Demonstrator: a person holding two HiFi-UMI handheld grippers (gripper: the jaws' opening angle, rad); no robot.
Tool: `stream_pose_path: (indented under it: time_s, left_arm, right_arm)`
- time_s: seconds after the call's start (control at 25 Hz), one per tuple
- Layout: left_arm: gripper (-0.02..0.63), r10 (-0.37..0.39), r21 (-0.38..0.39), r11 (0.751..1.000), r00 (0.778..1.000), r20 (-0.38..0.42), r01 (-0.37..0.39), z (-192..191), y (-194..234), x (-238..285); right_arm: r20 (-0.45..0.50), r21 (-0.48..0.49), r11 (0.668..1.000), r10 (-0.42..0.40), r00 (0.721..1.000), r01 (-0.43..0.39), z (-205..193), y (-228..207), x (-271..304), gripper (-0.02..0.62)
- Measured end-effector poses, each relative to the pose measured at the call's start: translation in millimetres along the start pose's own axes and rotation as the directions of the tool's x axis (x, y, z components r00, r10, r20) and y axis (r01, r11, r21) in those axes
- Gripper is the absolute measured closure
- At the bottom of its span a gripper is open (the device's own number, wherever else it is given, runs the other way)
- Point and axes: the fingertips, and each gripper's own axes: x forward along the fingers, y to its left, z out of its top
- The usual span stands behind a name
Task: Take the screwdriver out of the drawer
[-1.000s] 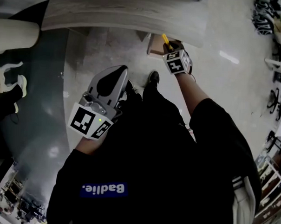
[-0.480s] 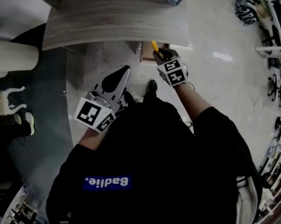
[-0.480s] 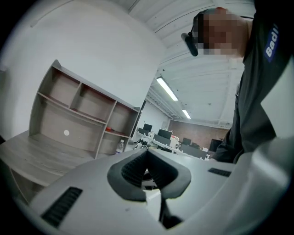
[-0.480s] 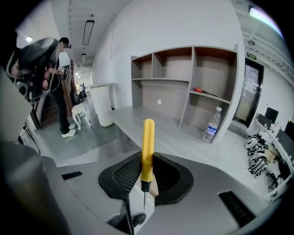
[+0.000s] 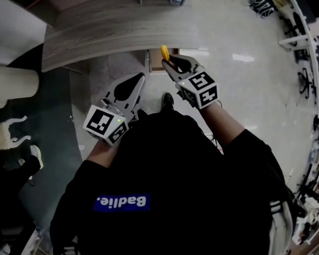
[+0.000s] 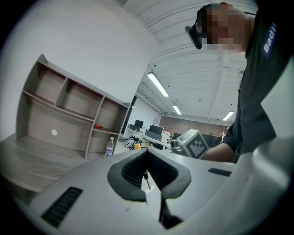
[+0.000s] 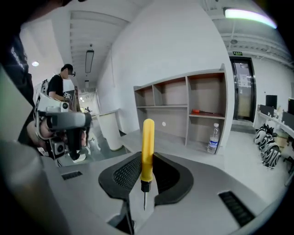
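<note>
Desk: curved, wooden, far ahead.
Right gripper: fingers clamped on yellow screwdriver.
Left gripper: fingers together, empty.

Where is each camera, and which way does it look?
Head view: on the head, looking down at torso, left tool and right tool.
Left gripper view: on left tool, facing the shelf; closed jaws show.
Right gripper view: on right tool, facing the shelf; jaws grip the screwdriver.
Both gripper views share shelf and bottle.
</note>
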Motion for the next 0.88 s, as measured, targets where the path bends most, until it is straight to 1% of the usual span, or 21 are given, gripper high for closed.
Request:
stream_pose_path:
  time_s: [0.16, 0.28, 0.4, 0.88]
  left_arm:
    - [0.611, -0.028, 0.004, 1.0, 1.0, -0.013, 0.028, 0.1, -10.3, 6.4]
    - [0.611, -0.042, 0.003, 0.999, 0.999, -0.023, 0.042, -0.6, -15.1, 9.0]
    - [0.611, -0.049, -0.001, 0.999, 0.998, -0.026, 0.049, -1.6, -19.3, 11.1]
    - [0.611, -0.051, -0.015, 0.999, 0.998, -0.035, 0.05, -1.4, -23.5, 23.1]
  right_arm:
    - [0.057, 0.039, 0.998, 0.042, 0.998, -0.045, 13.4, 13.0, -23.8, 0.499]
    - [0.119, 0.061, 0.995, 0.077, 0.99, -0.084, 25.5, 22.4, -35.9, 0.499]
    - [0.147, 0.084, 0.99, 0.1, 0.984, -0.113, 31.9, 29.6, -45.2, 0.499]
    - [0.225, 0.066, 0.979, 0.175, 0.959, -0.194, 50.9, 38.2, -61.4, 0.499]
